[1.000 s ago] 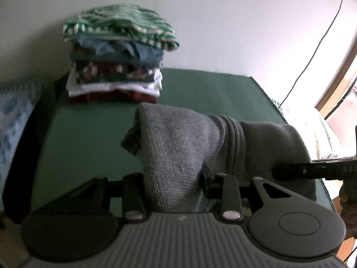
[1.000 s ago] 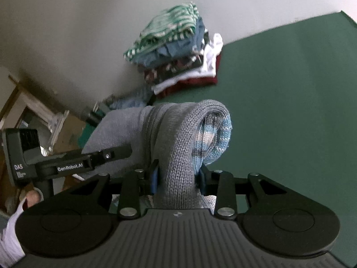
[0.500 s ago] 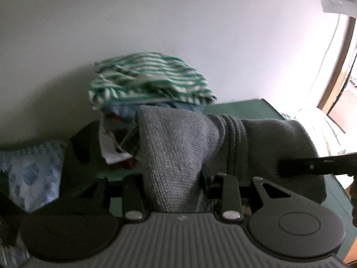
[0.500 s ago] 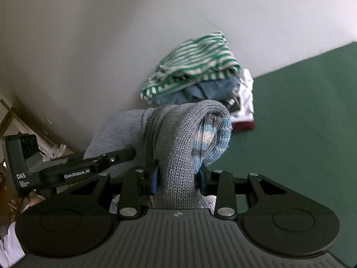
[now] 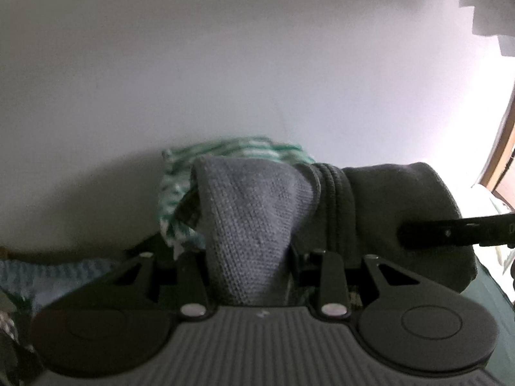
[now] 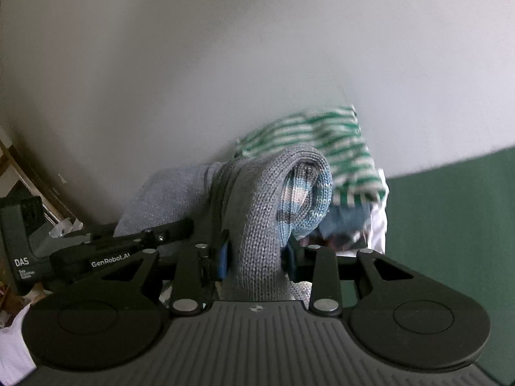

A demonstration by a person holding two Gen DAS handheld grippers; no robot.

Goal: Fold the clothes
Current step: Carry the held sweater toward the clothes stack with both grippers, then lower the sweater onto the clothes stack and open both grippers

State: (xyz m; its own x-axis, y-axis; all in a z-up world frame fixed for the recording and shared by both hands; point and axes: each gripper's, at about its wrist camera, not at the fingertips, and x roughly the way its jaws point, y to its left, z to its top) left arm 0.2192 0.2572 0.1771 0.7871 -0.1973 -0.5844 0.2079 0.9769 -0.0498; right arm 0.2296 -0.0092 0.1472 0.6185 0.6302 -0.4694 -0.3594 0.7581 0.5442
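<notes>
Grey knitted sweater, folded, we hold clamped in both the left gripper and right gripper, next lowering it squarely onto the striped stack.

Both wrist views look along their fingers toward the wall, close behind the grey sweater; both share the striped stack.
</notes>
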